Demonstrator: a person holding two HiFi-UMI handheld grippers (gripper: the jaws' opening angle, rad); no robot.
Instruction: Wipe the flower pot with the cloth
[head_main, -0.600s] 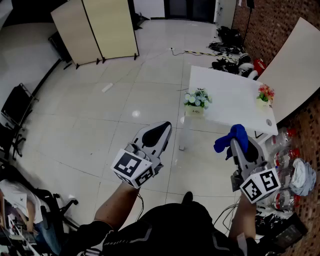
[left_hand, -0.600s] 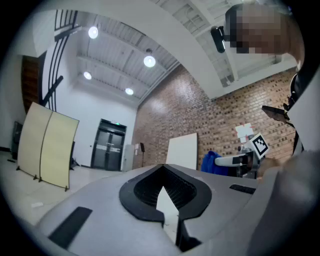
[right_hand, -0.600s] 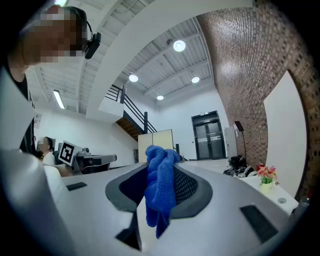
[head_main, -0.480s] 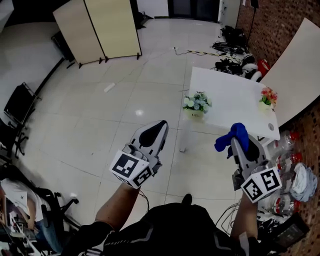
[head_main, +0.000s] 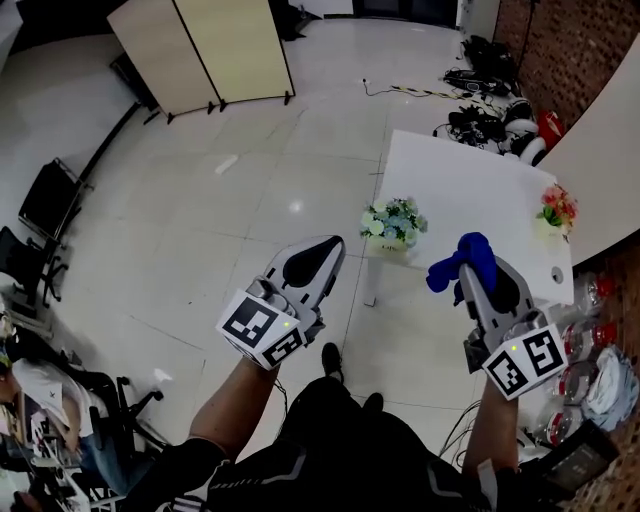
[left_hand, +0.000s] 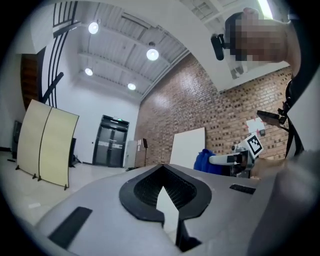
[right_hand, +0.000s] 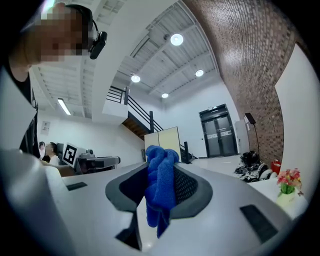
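The blue cloth (head_main: 465, 258) was clamped in the right tongs (head_main: 479, 274), lower right; the left tongs (head_main: 333, 248) were closed together, empty. The flower pot (head_main: 392, 226), at the edge of the white tabletop (head_main: 470, 185) at centre frame, was judged untouched: all wiping remained.

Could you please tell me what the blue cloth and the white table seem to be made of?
The blue cloth looks like soft microfibre or terry: fuzzy, matte nap, limp folds. The white table seems smooth laminate or painted board: flat, faintly glossy top.
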